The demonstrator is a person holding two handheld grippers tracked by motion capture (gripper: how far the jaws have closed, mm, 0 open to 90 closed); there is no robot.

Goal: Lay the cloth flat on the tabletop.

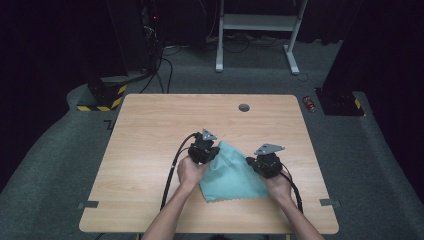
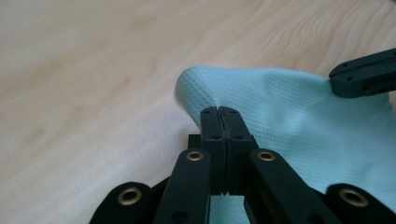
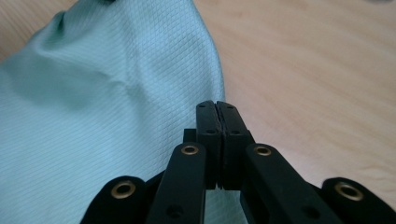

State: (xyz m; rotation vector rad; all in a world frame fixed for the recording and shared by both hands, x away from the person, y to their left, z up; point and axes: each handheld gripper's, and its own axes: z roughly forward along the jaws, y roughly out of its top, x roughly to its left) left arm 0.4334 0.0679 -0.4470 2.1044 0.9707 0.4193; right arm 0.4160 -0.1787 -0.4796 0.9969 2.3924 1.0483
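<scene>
- Left gripper point(image 1: 204, 150) first: your jaws are pressed together on the far left corner of the teal cloth point(image 1: 231, 172), and in the left gripper view a small fold of fabric point(image 2: 205, 88) bulges just past the tips.
- That pinch sits right at the hem, which I judge is deliberate: a corner grip lets you lift or fold the sheet without bunching its middle.
- Between your hands, the cloth drapes from the raised corners down to the wooden table point(image 1: 150, 140), with its near edge lying flat by your wrists, toward the near half of the tabletop.
- Right gripper point(image 1: 264, 161) now: jaws closed tight here too, clamped on the cloth's right edge; in the right gripper view the weave point(image 3: 116, 93) spreads away to the left of the tips.
- Two matched grips on one side keep that edge taut, my guess being you want it carried over evenly.
- Containers? None on the table; the one other feature is a small dark round cap point(image 1: 244, 107) set in the top near the far edge, well apart from the cloth.
</scene>
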